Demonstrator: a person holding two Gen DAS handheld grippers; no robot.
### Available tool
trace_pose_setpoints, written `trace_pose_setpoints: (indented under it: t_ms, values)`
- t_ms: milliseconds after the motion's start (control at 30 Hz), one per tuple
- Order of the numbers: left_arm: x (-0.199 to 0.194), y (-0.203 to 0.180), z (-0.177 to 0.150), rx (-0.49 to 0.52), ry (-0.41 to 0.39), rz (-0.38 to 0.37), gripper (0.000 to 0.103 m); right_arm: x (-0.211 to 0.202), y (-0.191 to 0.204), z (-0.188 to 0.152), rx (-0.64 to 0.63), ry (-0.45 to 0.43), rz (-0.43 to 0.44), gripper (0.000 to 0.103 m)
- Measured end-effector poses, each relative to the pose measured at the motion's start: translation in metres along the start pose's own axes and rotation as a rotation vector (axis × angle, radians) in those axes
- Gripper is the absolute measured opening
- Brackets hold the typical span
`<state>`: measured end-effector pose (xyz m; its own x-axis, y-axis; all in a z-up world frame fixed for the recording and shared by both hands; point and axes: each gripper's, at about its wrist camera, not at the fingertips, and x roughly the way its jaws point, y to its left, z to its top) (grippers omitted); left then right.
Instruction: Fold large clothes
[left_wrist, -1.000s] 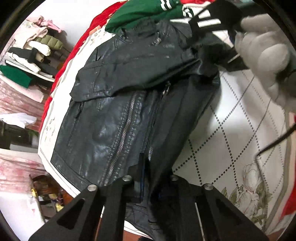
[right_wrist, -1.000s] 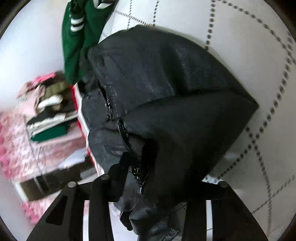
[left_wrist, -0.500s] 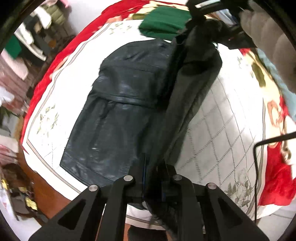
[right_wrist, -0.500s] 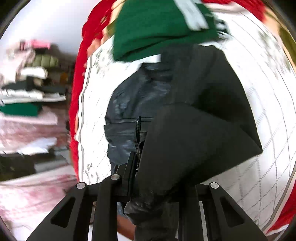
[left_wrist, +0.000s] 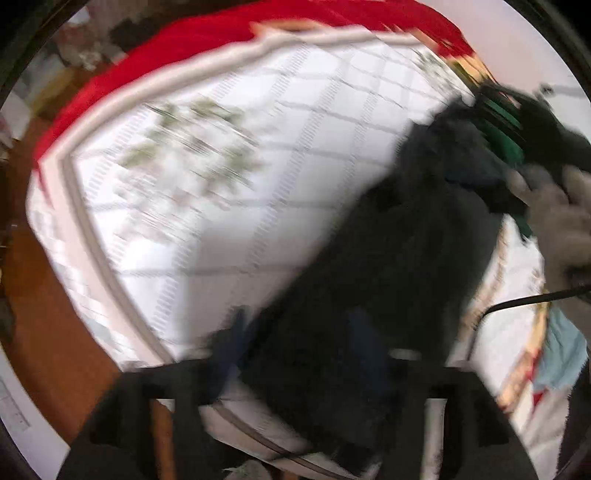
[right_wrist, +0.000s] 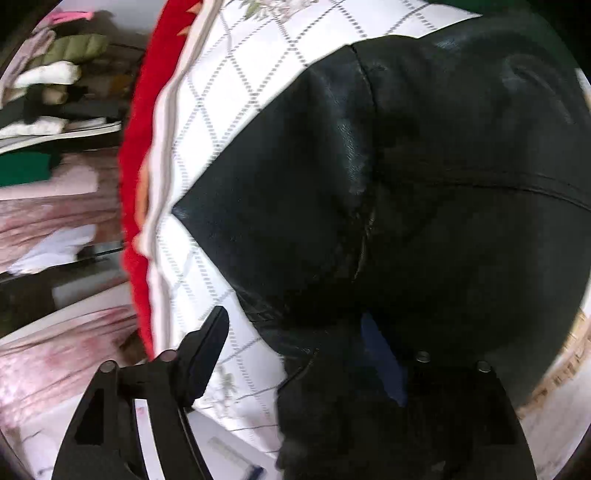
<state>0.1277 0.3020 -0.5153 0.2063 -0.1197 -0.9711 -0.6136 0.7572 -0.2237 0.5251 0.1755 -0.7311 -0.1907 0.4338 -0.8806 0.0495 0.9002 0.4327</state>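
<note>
In the left wrist view, heavily blurred, a brown wooden floor (left_wrist: 55, 332) fills the left edge. Beside it lies a bed covered by a white quilted bedspread (left_wrist: 258, 166) with a grey diamond grid, a faded floral print and a red border (left_wrist: 192, 40) along the far edge. Right of centre, a black leather jacket (left_wrist: 399, 258) runs from the bottom of the frame up to the upper right, raised off the bedspread. The left gripper (left_wrist: 295, 354) sits at the bottom with the jacket's lower part between its fingers; blur hides how far apart they are. At the far right, a hand in a grey glove (left_wrist: 561, 221) is up against the jacket's top end, next to a strip of green fabric (left_wrist: 506, 129).

In the right wrist view, shelves stacked with folded clothes (right_wrist: 48, 74) fill the left side. Next comes the red border (right_wrist: 136, 184), then the white bedspread (right_wrist: 207, 129). The black leather jacket (right_wrist: 424, 184) covers the centre and right, draped over the bedspread. The right gripper (right_wrist: 295, 350) is at the bottom: its left finger (right_wrist: 207, 347) stands bare over the bedspread, well apart from the right one, which is buried under the jacket.
</note>
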Motion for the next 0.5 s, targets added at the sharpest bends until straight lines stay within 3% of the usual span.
trace_pose_setpoints:
  t_ms: [33, 133, 167, 267, 333, 433, 500]
  values:
    - [-0.001, 0.003, 0.002, -0.002, -0.013, 0.021, 0.088, -0.006, -0.004, 0.001, -0.006, 0.010, 0.050, 0.077]
    - [0.005, -0.006, 0.000, 0.031, -0.025, 0.059, 0.088, -0.043, -0.029, 0.001, -0.015, -0.017, 0.236, 0.077]
    - [0.010, -0.011, 0.000, 0.050, -0.020, 0.083, 0.088, -0.064, -0.044, 0.001, -0.013, -0.060, 0.240, 0.077]
    - [0.039, -0.023, -0.002, 0.107, -0.034, 0.211, 0.088, -0.117, -0.100, 0.006, 0.017, -0.209, 0.079, 0.080]
    - [0.073, -0.022, 0.001, 0.120, 0.015, 0.266, 0.091, -0.132, -0.137, 0.014, 0.054, -0.246, 0.011, 0.080]
    - [0.093, -0.018, 0.006, 0.091, 0.043, 0.276, 0.100, -0.125, -0.186, 0.035, 0.100, -0.224, 0.020, 0.080]
    - [0.093, -0.021, 0.010, 0.092, 0.041, 0.287, 0.100, -0.104, -0.203, 0.052, 0.094, -0.177, 0.078, 0.080]
